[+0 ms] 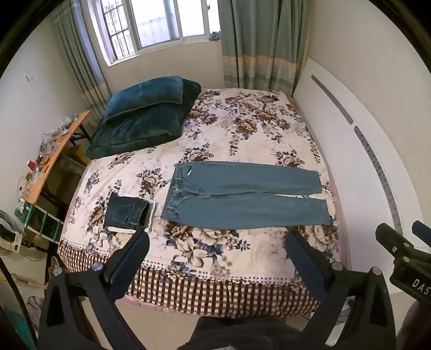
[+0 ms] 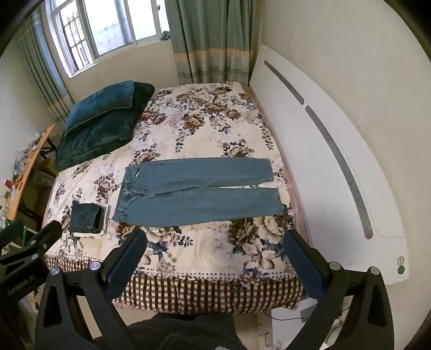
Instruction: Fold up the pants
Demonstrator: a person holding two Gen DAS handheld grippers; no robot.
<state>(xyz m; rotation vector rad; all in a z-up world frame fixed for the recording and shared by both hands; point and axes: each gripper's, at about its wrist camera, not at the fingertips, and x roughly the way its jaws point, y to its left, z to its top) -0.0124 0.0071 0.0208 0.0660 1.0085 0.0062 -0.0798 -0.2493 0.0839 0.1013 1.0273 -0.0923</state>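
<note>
The light blue jeans [image 1: 242, 199] lie flat on the bed [image 1: 215, 255], right of the folded dark pair [image 1: 126, 212]. Both my left tongs [image 1: 218, 242] and right tongs [image 2: 215, 239] gape wide, empty. Denim looks weighty, limp; I'd pinch waistband and hem, probably thick enough.

Pants [image 1: 242, 199] flat on bed [image 1: 242, 129], near front edge, waistband left, legs running right toward headboard [image 1: 350, 150]. Folded pants [image 1: 126, 212] on bed just left of waistband, apart from it. Pillows [image 1: 145, 115] stacked at bed's far left corner. Window [image 1: 150, 24] behind bed. Worktop [image 1: 51, 158] left of bed.
</note>
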